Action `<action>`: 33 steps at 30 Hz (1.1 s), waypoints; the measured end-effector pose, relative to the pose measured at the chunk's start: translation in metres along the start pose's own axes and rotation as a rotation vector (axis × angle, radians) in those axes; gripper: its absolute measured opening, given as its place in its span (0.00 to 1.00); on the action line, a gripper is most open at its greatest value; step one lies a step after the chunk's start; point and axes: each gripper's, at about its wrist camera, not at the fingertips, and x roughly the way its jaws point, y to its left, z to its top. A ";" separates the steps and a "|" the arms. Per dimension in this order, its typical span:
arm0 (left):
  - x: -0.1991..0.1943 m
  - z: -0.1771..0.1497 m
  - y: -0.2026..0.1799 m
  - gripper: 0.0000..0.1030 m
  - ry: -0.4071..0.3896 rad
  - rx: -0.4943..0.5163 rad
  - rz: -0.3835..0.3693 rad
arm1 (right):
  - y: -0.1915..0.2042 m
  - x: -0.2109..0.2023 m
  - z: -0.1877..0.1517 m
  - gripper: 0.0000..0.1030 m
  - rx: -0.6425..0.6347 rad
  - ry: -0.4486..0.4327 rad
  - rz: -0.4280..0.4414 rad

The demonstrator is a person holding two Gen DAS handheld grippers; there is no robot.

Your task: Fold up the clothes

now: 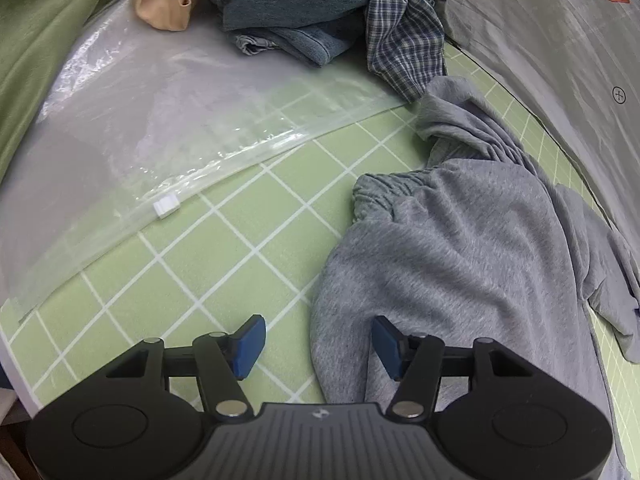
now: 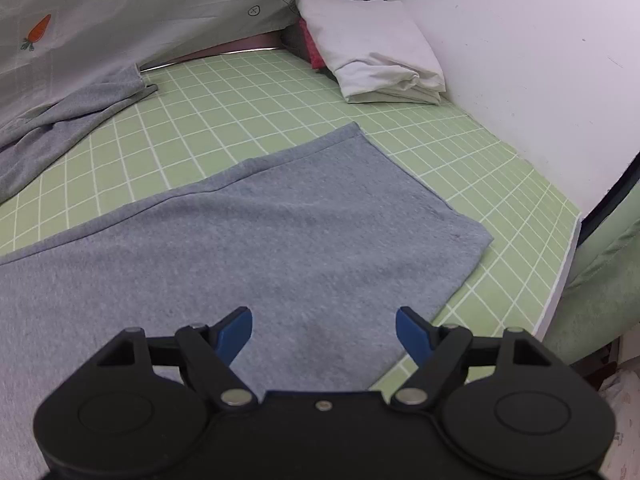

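Grey sweatpants lie on the green checked mat, their gathered waistband bunched toward the middle of the left wrist view. My left gripper hovers open over the garment's near left edge, one blue pad above the mat, the other above the cloth. In the right wrist view the grey sweatpants show a leg spread flat, hem toward the far right. My right gripper stands open just above that flat leg, nothing between its pads. A second leg lies crumpled at the far left.
A pile of clothes with denim and plaid sits at the back. A clear zip bag lies left of it. Folded white cloth rests by the white wall. The mat's edge drops off at right.
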 end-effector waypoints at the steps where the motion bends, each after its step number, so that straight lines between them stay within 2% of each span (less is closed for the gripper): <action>1: 0.001 0.003 -0.001 0.44 -0.005 0.012 -0.016 | 0.006 -0.003 -0.002 0.77 -0.003 0.000 0.001; 2: 0.001 0.006 -0.001 0.26 -0.008 0.019 -0.030 | 0.012 -0.007 -0.005 0.77 -0.006 0.000 0.001; 4: 0.001 0.011 -0.002 0.00 -0.014 0.038 -0.054 | 0.020 -0.011 -0.009 0.77 -0.013 0.006 0.001; 8: -0.021 0.021 -0.002 0.00 -0.120 0.088 -0.038 | 0.033 -0.014 -0.015 0.77 -0.021 0.023 0.015; 11: -0.046 0.028 0.012 0.00 -0.218 0.053 0.042 | 0.039 -0.013 -0.015 0.77 -0.033 0.032 0.037; 15: -0.073 0.023 0.031 0.01 -0.291 0.022 0.167 | 0.040 -0.005 -0.007 0.77 -0.041 0.036 0.078; 18: -0.081 0.011 0.040 0.05 -0.285 -0.018 0.194 | 0.033 0.004 0.002 0.77 -0.029 0.033 0.102; 20: -0.085 -0.003 0.038 0.30 -0.270 -0.044 0.188 | 0.023 0.013 0.005 0.77 -0.002 0.043 0.108; 23: -0.091 -0.025 0.024 0.53 -0.273 -0.039 0.158 | 0.005 0.027 0.008 0.79 0.046 0.060 0.109; 25: -0.093 -0.038 0.008 0.62 -0.269 -0.014 0.137 | -0.009 0.037 0.007 0.80 0.080 0.078 0.100; 33: -0.097 -0.084 -0.060 0.65 -0.225 0.160 0.085 | -0.076 0.081 0.011 0.84 0.223 0.124 0.053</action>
